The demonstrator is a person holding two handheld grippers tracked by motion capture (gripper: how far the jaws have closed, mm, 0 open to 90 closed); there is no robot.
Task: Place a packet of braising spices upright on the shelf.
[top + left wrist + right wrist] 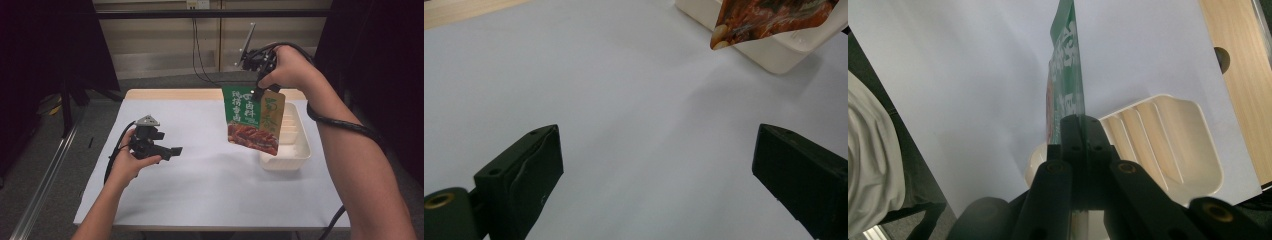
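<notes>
We see the right hand-held gripper (258, 91) clamped on the green pouch (252, 120), dangling above the white tray (295, 150); left hand-held gripper (170, 151) wide open, empty.

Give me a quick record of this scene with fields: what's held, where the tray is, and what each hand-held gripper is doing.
held item: green and tan food pouch, hanging in the air above the tray's left edge
tray: white ridged plastic tray, on the table's right side
right hand-held gripper: shut on the pouch's top edge
left hand-held gripper: open, holding nothing, above the white table cover
</notes>
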